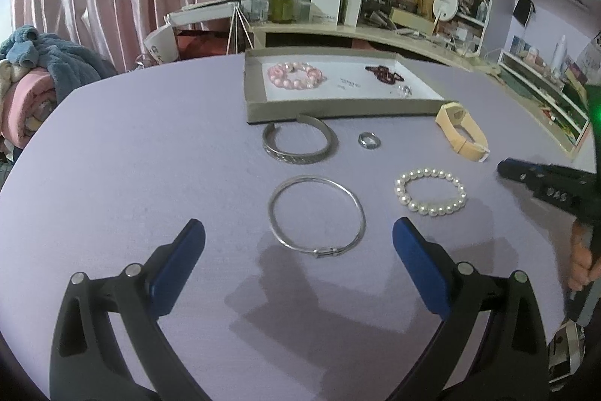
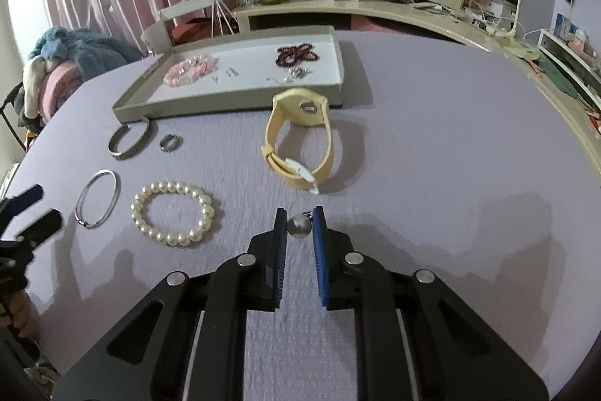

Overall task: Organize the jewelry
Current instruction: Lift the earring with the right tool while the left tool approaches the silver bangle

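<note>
My right gripper (image 2: 299, 223) is shut on a small silver bead charm (image 2: 298, 226), held just above the purple table. My left gripper (image 1: 298, 237) is open and empty, with a thin silver bangle (image 1: 316, 215) lying between and just beyond its fingertips. A white pearl bracelet (image 1: 431, 191) (image 2: 172, 212), a wide silver cuff (image 1: 298, 141) (image 2: 129, 139), a silver ring (image 1: 369, 140) (image 2: 169, 141) and a yellow watch band (image 1: 461, 136) (image 2: 298, 138) lie on the table. The grey tray (image 1: 338, 109) (image 2: 225, 98) holds a pink bead bracelet (image 1: 295, 74), a dark red bead string (image 1: 383, 72) and small silver pieces.
A cluttered desk (image 2: 357, 4) with boxes, bottles and a round mirror stands behind the table. Shelves (image 1: 541, 77) run along the right. A pile of bedding (image 1: 33, 77) lies at the left under pink curtains.
</note>
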